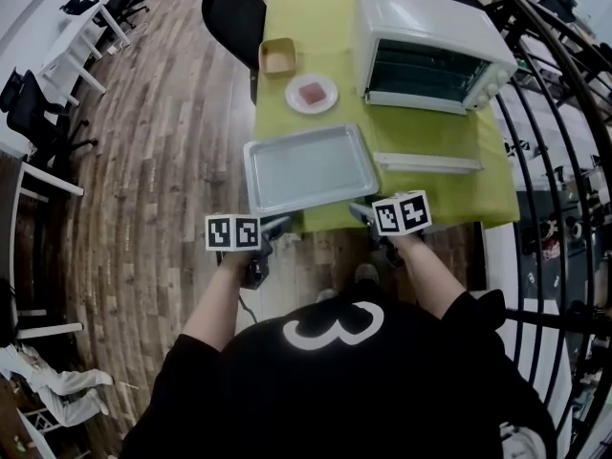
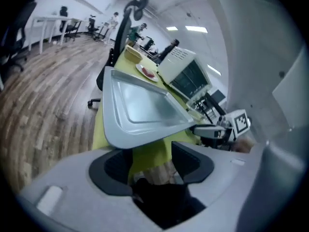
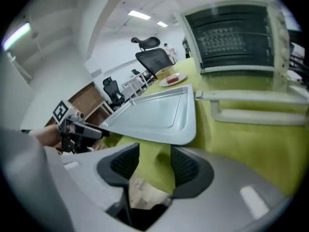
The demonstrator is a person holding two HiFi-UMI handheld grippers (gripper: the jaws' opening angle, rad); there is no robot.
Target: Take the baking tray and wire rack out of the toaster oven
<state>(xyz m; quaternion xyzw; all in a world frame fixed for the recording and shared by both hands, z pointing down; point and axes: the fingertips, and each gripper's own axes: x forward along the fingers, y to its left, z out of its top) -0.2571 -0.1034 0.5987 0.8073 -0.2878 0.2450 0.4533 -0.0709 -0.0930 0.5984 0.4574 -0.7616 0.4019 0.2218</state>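
Left tool (image 1: 276, 225), right tool (image 1: 360, 211), agape beside tray (image 1: 308, 168)

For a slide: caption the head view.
Left gripper and right gripper, both open, by the grey metal baking tray on green-clothed table.

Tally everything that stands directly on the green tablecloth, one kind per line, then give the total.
Toaster oven: 1
Baking tray: 1
Plate: 1
Tan square dish: 1
Total: 4
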